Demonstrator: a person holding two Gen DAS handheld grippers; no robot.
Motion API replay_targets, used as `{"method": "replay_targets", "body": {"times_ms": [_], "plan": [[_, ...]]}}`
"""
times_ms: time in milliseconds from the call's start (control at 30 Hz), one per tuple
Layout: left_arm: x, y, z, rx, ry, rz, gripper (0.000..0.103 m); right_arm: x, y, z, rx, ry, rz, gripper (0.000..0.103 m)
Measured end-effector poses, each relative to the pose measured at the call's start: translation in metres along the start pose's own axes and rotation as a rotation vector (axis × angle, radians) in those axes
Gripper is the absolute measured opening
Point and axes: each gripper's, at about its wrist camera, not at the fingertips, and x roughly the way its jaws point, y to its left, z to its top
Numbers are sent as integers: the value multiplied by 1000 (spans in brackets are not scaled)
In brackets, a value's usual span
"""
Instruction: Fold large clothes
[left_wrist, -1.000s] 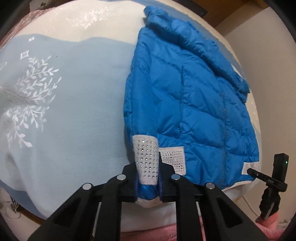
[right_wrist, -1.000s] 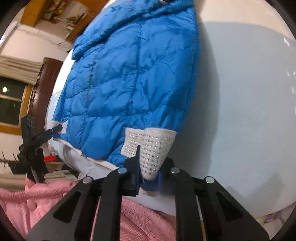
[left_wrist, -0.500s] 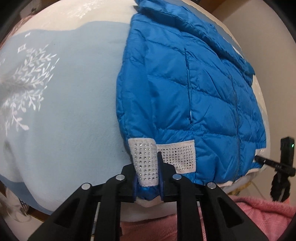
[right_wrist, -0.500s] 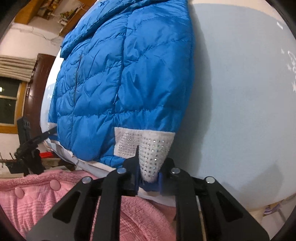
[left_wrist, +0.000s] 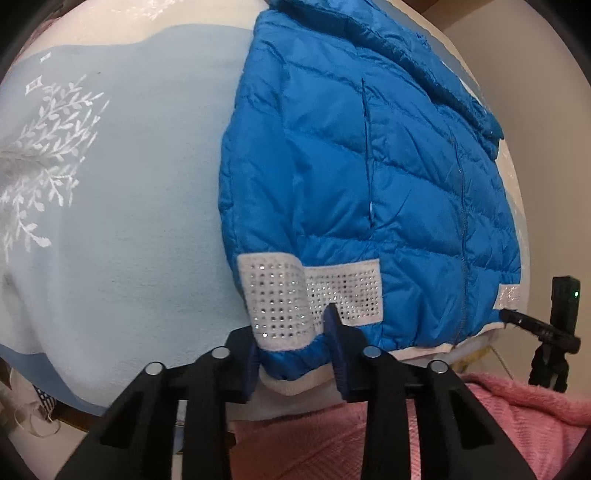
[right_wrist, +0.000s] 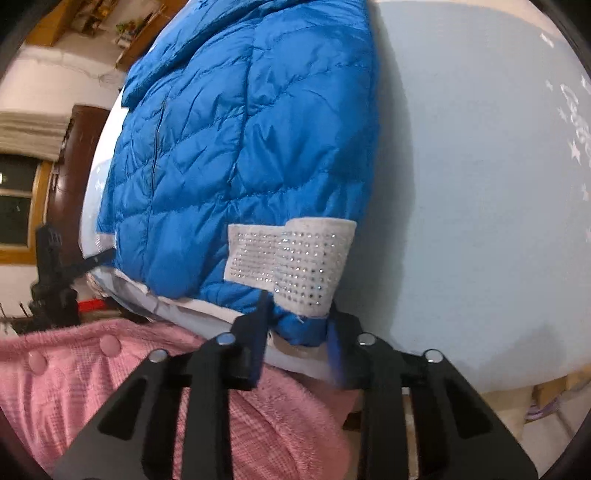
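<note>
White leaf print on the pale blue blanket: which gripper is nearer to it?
Left. The left gripper is at the blue puffer jacket's cuff on the side facing the white leaf print; the right gripper is at the opposite cuff, jacket between.

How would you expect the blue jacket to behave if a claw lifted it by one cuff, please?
The jacket looks puffy and quilted, so probably light for its bulk. It would likely sag and unfold, since it creases softly on the bedspread. Its shiny shell may slide; the studded cuff seems grippier.
</note>
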Motion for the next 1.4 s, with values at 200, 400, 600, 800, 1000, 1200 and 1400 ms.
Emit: {"method": "replay_targets", "body": {"times_ms": [200, 400, 600, 800, 1000, 1200, 1400], "plan": [[-10, -12, -1, 94, -1, 21, 25, -8, 7, 1, -37, -12, 6, 17], [-32, -14, 8, 80, -43, -34, 16, -32, 13, 10, -44, -87, 91, 10], [-72, -30, 35, 74, -140, -124, 15, -70, 24, 38, -83, -173, 90, 10], [-86, -49, 92, 117, -200, -111, 15, -92, 23, 101, -82, -194, 60, 10], [-77, -59, 163, 129, -203, -105, 15, -89, 12, 177, -27, -167, 49, 10], [-44, -59, 228, 75, -167, -108, 16, -70, -11, 244, 66, -131, 77, 11], [-24, -54, 274, 47, -105, -140, 21, -65, -27, 278, 113, -102, 126, 18]]}}
